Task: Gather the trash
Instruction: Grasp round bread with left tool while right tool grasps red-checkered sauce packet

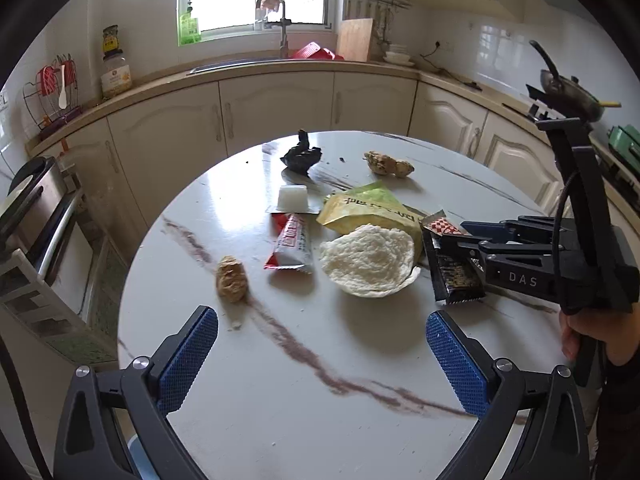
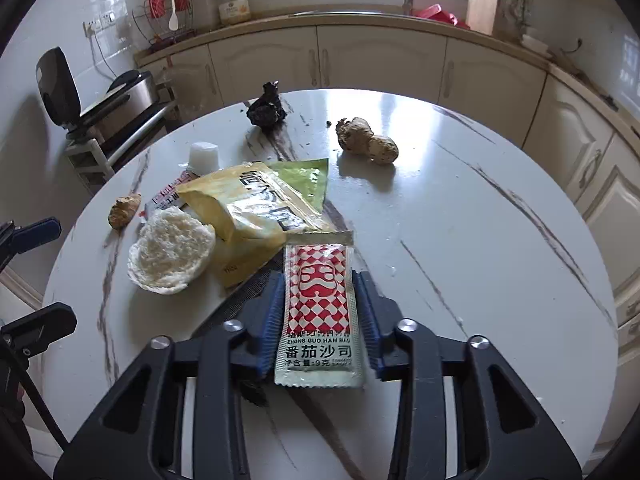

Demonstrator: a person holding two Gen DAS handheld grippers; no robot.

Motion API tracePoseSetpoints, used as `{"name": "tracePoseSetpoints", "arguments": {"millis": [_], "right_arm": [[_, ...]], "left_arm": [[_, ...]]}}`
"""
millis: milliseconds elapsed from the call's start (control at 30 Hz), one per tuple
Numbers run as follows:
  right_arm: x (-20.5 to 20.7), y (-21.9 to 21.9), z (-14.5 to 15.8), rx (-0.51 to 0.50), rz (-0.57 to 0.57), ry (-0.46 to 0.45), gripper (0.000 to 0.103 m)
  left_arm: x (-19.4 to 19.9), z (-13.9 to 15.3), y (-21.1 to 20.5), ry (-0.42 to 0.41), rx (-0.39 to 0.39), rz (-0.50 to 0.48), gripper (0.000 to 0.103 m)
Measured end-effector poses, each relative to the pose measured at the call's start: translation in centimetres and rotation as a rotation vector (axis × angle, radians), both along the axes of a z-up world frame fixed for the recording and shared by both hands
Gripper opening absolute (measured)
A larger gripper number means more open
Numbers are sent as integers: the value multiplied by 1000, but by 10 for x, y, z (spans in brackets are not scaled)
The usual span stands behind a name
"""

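Trash lies on a round marble table (image 1: 280,380). My right gripper (image 2: 320,300) is shut on a red-and-white ketchup sachet (image 2: 318,304), held just above the table; it also shows in the left wrist view (image 1: 460,240), where the sachet (image 1: 440,226) peeks out. Under it lies a black wrapper (image 1: 456,276). Near it are a yellow snack bag (image 2: 248,208), a white rice cake (image 2: 172,256), a red-white tube wrapper (image 1: 290,246), a white cup (image 1: 294,198), brown lumps (image 1: 231,278), ginger (image 2: 366,140) and a black crumpled bag (image 2: 266,108). My left gripper (image 1: 322,364) is open and empty, over the table's near edge.
Cream cabinets and a counter with a sink (image 1: 240,62), jar (image 1: 114,68) and cutting board (image 1: 354,40) ring the table. An appliance on a rack (image 2: 108,100) stands to the left. The person's hand (image 1: 588,340) holds the right gripper.
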State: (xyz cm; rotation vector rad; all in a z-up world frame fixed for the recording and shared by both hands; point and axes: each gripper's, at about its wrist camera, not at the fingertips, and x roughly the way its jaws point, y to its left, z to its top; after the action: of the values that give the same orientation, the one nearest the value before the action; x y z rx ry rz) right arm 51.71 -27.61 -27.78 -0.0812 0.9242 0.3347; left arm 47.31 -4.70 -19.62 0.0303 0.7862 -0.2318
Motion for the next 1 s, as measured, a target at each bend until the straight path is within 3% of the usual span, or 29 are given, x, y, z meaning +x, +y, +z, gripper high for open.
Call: {"name": "tracePoseSetpoints", "arguments": {"millis": [33, 233, 567, 667, 733, 833, 1000], "right_arm": [[-2, -3, 1, 12, 2, -3, 23], [-11, -18, 4, 27, -11, 1, 15], [-23, -39, 7, 62, -28, 10, 14], [-24, -43, 7, 63, -31, 9, 14], [-26, -46, 7, 81, -33, 10, 14], [-29, -48, 10, 89, -35, 5, 14], [-43, -48, 19, 104, -34, -7, 14]], "left_arm": [[4, -1, -4, 10, -3, -8, 102], [32, -11, -27, 46, 36, -24, 102], [75, -33, -49, 115, 87, 43, 102], [81, -37, -55, 111, 113, 48, 90], [81, -39, -58, 118, 83, 9, 66], [80, -38, -58, 123, 71, -16, 60], [66, -32, -49, 103, 29, -35, 58]]}}
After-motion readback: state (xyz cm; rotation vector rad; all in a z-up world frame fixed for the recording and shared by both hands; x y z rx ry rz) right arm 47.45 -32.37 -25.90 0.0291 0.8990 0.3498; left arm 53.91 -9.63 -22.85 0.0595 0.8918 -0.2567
